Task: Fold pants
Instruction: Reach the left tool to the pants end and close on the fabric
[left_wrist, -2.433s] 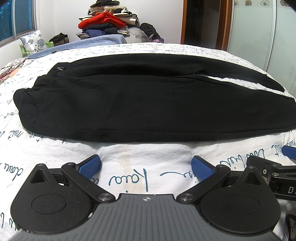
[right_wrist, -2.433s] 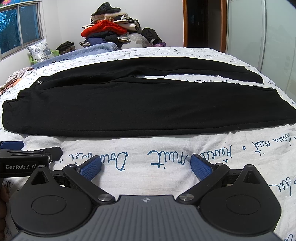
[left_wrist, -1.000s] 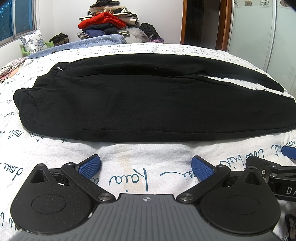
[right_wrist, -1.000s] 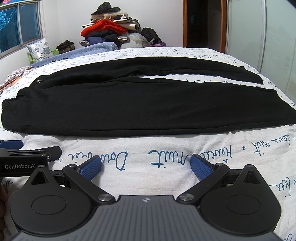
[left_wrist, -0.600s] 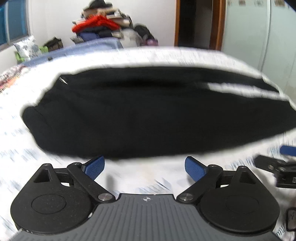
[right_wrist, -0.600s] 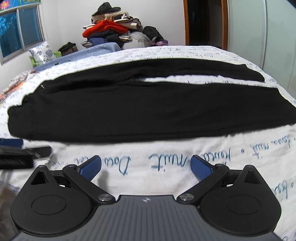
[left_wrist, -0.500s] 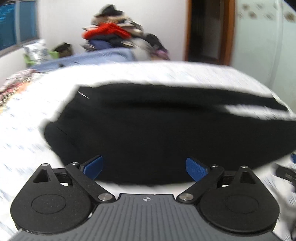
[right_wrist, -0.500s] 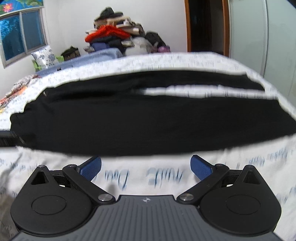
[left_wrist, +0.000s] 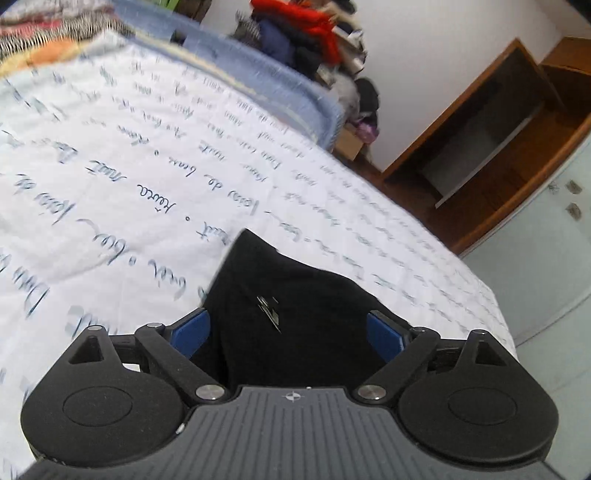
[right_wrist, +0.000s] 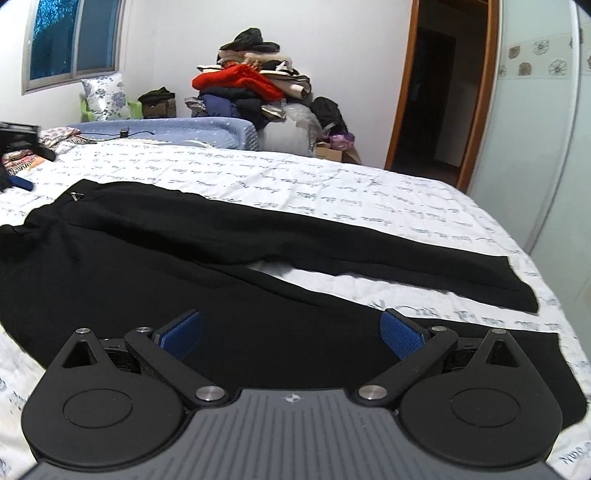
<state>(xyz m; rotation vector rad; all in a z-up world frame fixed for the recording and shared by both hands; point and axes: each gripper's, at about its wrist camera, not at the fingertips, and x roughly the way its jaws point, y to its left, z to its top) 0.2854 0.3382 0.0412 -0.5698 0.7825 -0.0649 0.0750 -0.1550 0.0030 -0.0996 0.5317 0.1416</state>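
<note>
Black pants (right_wrist: 221, 236) lie flat across the white lettered bedsheet (right_wrist: 332, 177), waist at the left, the two legs running right. My left gripper (left_wrist: 288, 328) hovers tilted over the far waist corner of the pants (left_wrist: 295, 295), where a metal zipper pull (left_wrist: 269, 306) shows. Its jaws are closing, the cloth lies below and between them, and the pads do not press on it. My right gripper (right_wrist: 291, 332) stands open above the near leg, nothing held. At the far left edge of the right wrist view, a blue pad (right_wrist: 18, 182) of the left gripper shows.
A pile of clothes (right_wrist: 251, 88) and a blue blanket (right_wrist: 184, 129) lie past the bed's far side, with a flowered pillow (right_wrist: 105, 96) under the window. A wooden doorway (right_wrist: 439, 92) and a pale wardrobe (right_wrist: 535, 110) stand at the right.
The left gripper swung fast to the left and forward over the pants' waist corner, rolling as it went, and its jaws narrowed a little. The right gripper rose and moved forward over the near leg.
</note>
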